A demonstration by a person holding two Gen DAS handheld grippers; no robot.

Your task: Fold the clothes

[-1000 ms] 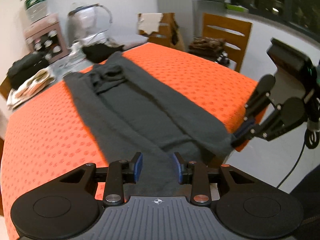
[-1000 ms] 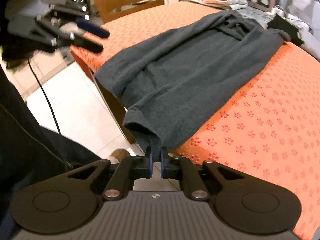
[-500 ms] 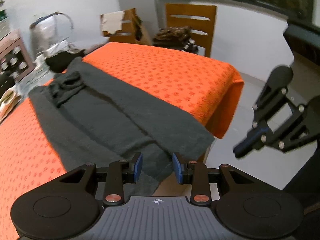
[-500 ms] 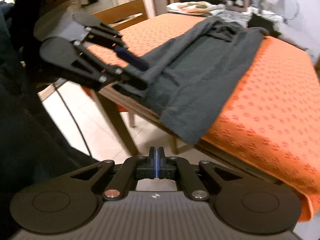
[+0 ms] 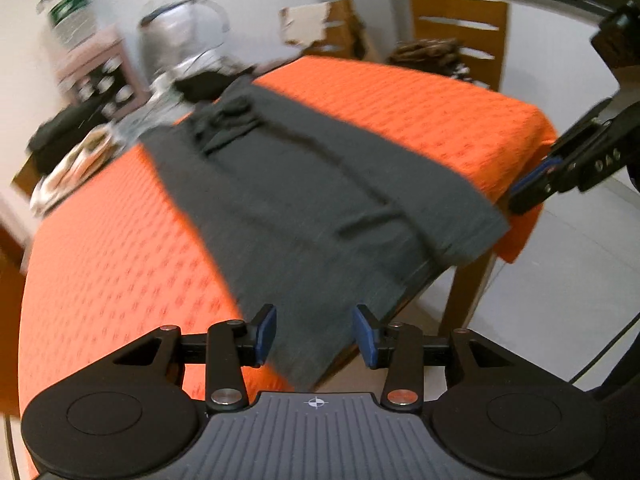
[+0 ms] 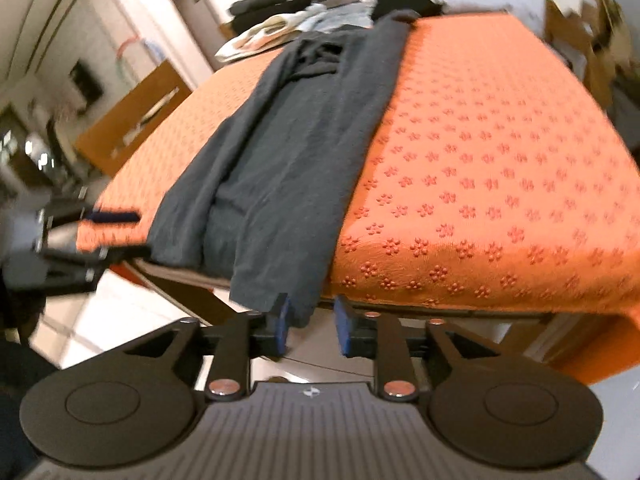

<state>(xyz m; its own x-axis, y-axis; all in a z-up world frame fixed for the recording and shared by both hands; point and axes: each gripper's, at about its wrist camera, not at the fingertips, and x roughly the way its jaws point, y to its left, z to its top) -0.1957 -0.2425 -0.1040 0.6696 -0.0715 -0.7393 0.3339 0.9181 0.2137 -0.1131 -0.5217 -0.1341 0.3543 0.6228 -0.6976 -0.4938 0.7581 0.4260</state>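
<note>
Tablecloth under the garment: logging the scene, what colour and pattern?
Orange tablecloth with small flower motifs; clearest in the right wrist view.

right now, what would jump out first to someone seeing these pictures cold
The bright orange tablecloth with its small flower pattern fills most of both views. Down its middle lies a long dark grey garment, its near end hanging over the table edge. The left gripper and the right gripper are both open at that hanging hem.

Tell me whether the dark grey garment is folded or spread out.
Partly folded: the dark grey garment lies lengthwise on the orange tablecloth, long sides turned inward, its near end hanging over the table edge.
</note>
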